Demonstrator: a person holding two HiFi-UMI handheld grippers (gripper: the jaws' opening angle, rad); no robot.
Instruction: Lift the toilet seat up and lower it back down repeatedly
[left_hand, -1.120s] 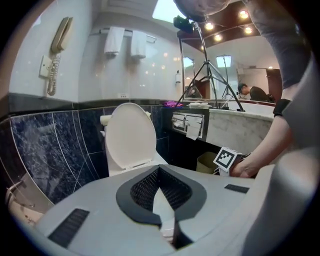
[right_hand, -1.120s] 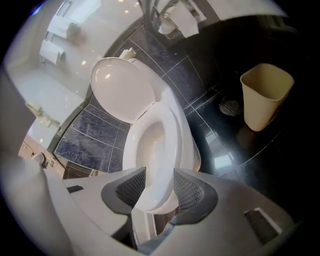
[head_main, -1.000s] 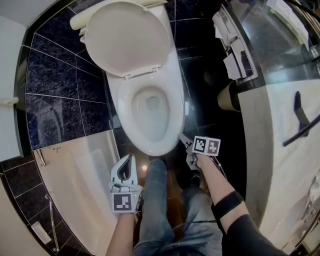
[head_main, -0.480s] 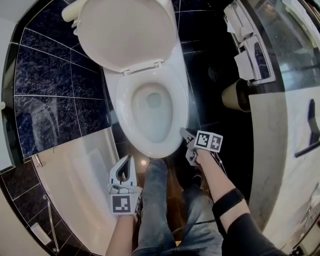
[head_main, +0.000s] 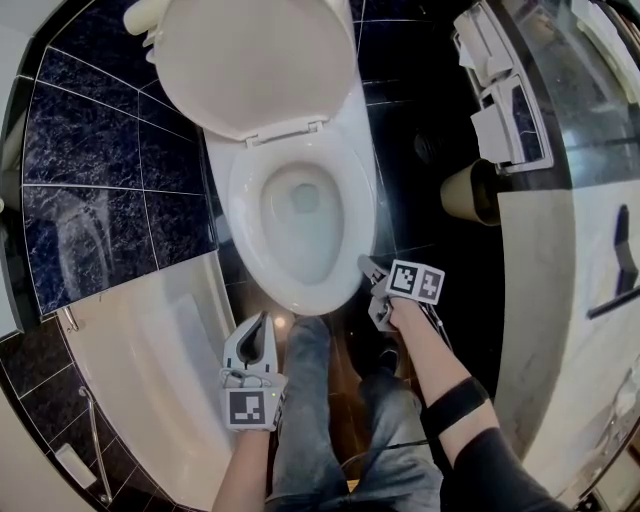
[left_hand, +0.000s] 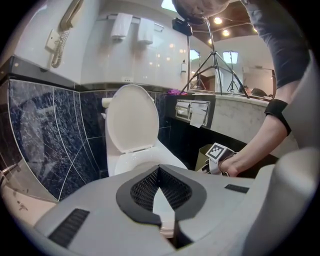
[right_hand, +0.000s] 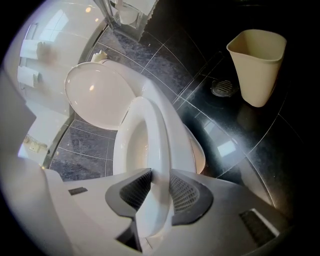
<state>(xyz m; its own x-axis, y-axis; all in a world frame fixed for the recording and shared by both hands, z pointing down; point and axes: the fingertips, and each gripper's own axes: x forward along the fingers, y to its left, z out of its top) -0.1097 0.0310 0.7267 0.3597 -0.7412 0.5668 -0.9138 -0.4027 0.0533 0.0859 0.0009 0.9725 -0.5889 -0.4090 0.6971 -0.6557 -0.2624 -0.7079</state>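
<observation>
Waste bin (head_main: 465, 192) at the right, bathtub (head_main: 150, 350) at the left. The right gripper (right_hand: 160, 187), tilted down, has just been closing and pinches the toilet seat (right_hand: 155, 140) rim; the left gripper (left_hand: 159, 170) is closed, empty.

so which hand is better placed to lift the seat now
Right. The right tool has just been closing its jaws on the seat, rim between them near the front; the left tool hangs shut and empty, away from it.

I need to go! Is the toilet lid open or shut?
Open. The lid stands tipped back, and you can see into the bowl.
</observation>
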